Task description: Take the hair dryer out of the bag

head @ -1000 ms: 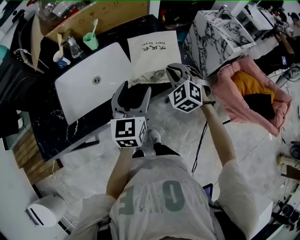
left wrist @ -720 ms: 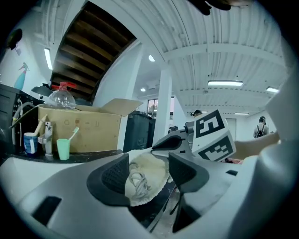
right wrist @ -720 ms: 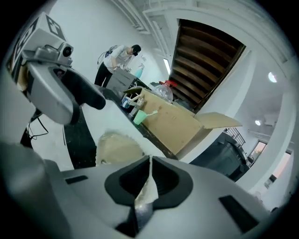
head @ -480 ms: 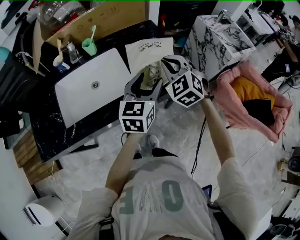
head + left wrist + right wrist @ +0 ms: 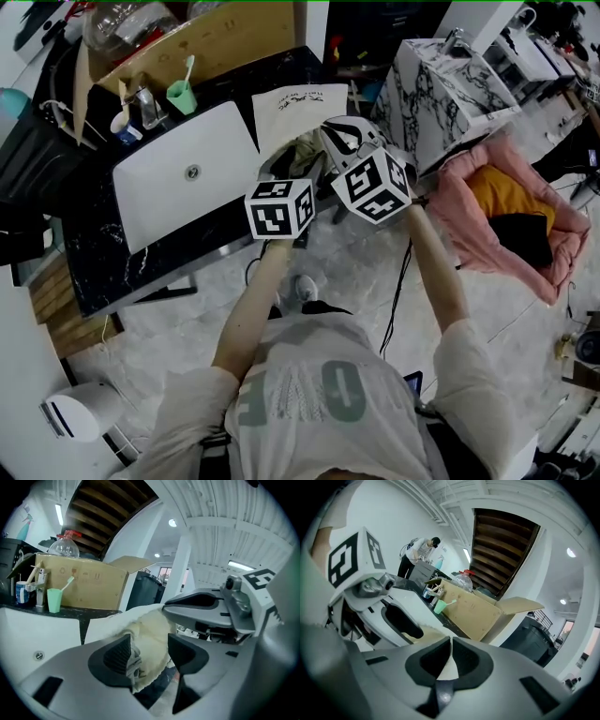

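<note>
The cream cloth bag (image 5: 298, 105) with dark print lies on the black counter (image 5: 103, 258), its near mouth end bunched and lifted. My right gripper (image 5: 339, 134) is shut on a fold of the bag's mouth (image 5: 448, 663), which shows as a sliver of cream cloth between the pressed pads. My left gripper (image 5: 281, 169) is at the mouth beside it, jaws closing. Crumpled cloth (image 5: 151, 631) and a grey cord hang between its pads (image 5: 118, 654), not pinched from both sides. The hair dryer is hidden inside the bag.
A white sink basin (image 5: 183, 178) sits left of the bag, with a green cup (image 5: 181, 94) and a cardboard box (image 5: 187, 37) behind it. A marble cabinet (image 5: 441, 84) and a pink basket (image 5: 506, 206) stand at the right. A person (image 5: 419, 552) stands far off.
Both grippers have moved forward to the bag's mouth. The right one has lifted the cloth edge. The left one has slid in beside it and narrowed its jaws around the bunched cloth.
</note>
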